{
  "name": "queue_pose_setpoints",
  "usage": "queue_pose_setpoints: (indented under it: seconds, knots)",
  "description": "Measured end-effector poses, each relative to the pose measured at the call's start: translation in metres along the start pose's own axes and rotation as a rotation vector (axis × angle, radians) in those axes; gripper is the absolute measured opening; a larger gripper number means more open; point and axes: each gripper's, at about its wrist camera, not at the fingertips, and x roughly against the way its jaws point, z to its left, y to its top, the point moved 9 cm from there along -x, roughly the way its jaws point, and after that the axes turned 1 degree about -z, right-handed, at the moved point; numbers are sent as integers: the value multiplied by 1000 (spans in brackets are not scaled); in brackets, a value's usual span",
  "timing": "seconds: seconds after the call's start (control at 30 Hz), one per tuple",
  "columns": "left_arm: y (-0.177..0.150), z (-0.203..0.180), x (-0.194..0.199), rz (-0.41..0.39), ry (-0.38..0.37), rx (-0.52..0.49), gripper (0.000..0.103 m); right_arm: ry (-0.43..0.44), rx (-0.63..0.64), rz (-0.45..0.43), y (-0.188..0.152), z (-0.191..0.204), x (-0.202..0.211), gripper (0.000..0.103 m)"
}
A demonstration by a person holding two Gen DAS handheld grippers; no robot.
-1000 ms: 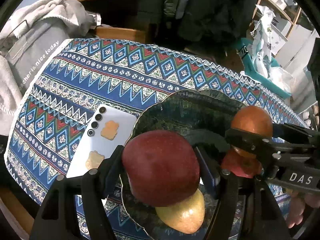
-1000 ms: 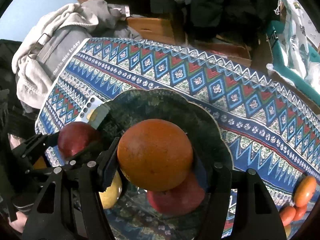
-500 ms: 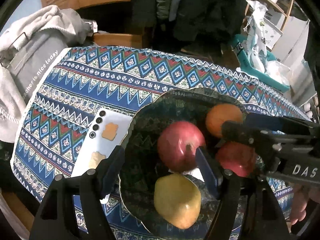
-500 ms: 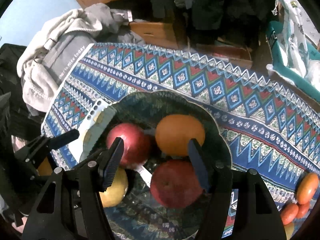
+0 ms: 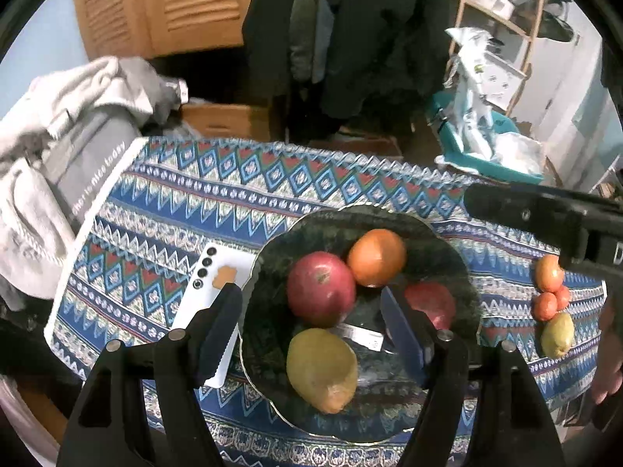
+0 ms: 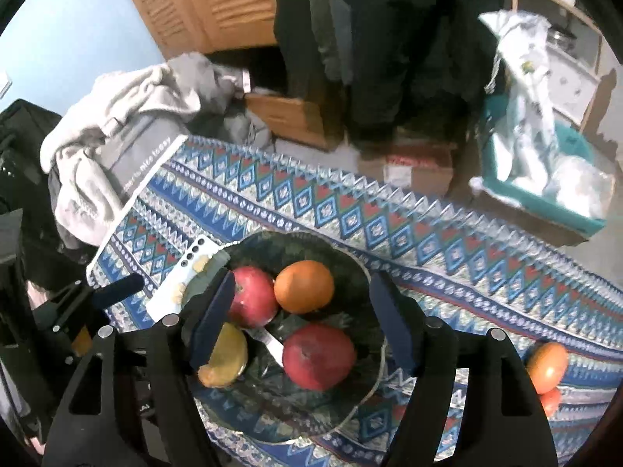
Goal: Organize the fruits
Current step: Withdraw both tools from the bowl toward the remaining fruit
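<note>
Both wrist cameras look steeply down from above the near table edge, left one from the left, right one from the right and slightly higher, sharing the dark fruit plate (image 5: 459,257) (image 6: 350,268) and phone (image 5: 202,303) (image 6: 183,272).

Light: dim, soft, from indoors
Shadows: faint, in the bowl (image 5: 459,257)
Blur: slight softness
Edges: fisheye bend, black corners
</note>
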Motion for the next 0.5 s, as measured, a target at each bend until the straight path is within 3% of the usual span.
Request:
queue_pose_setpoints:
  seconds: [0.5]
  knots:
    - [21,-40,75,-126,-37,-73,81,-42,30,-149,-1,-6,96,82]
